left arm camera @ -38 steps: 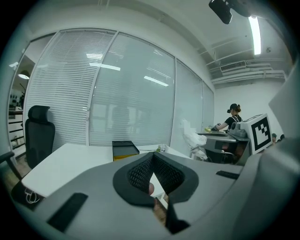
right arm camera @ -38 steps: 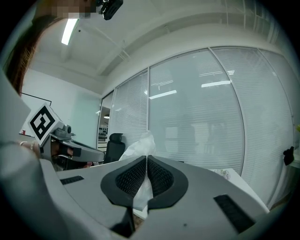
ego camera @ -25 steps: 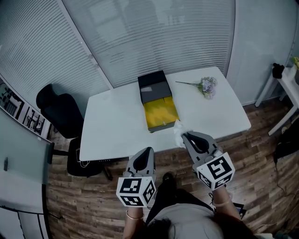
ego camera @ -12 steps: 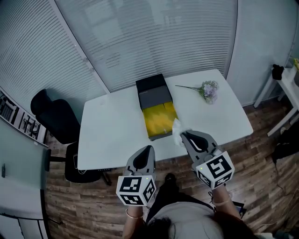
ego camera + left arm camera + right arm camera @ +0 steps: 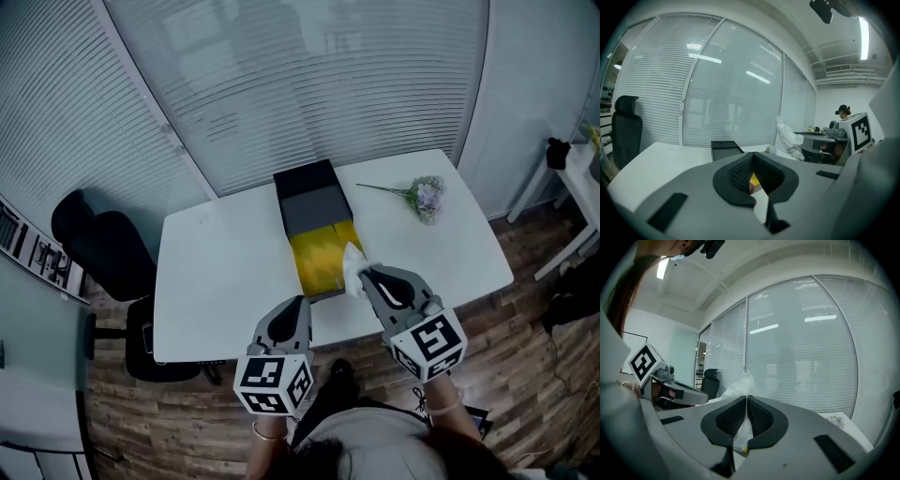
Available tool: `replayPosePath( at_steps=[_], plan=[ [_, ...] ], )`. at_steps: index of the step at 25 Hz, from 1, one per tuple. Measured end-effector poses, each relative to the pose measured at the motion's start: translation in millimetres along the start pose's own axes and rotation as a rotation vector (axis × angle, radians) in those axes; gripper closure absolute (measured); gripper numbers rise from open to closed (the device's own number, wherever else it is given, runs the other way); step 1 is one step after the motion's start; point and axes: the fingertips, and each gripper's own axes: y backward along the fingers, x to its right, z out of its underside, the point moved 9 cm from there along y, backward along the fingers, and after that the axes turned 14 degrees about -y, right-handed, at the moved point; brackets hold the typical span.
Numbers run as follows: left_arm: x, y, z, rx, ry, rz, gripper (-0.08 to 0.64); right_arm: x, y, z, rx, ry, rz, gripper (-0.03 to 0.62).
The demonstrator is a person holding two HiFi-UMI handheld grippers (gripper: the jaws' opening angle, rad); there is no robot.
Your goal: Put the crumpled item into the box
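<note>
"So, where is the crumpled item [image 5: 352,262]?"

"It is white and thin, like a tissue. The right claw [image 5: 362,275] pinches it tight. It sticks up between the 2 jaws."

"And the box [image 5: 319,255]?"

"On the white worktop [image 5: 216,272], just ahead of the right claw and a bit to the left. The white thing hangs at the near right edge of the yellow part, about over the rim."

"Which way does the box run?"

"Its long side runs away from the person. The black part is far, the yellow part is near."

"What about the left claw [image 5: 299,302]?"

"Its jaws are together with nothing in them. It sits by the near edge of the worktop, left of the box. The right claw is nearer the yellow part, so I think it needs only a small push forward and left, then it lets go."

"Any words to read?"

"No. I see only black and white squares on the 2 cubes. No brand shows on the box."
</note>
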Motion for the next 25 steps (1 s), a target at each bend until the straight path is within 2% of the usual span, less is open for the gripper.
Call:
replayPosePath(
  at_steps=[18,25],
  plan=[
    [-73.1,-54.1,-4.2,0.014,0.005,0.060,0.545,5.6,-86.5,-7.8,-0.054,0.052,0.051,0.560],
    [-82.2,-69.1,-7.9,0.018,0.010,0.098,0.545,9.1,-101.9,-12.6,-0.090,0.088,0.071,0.560]
  ],
)
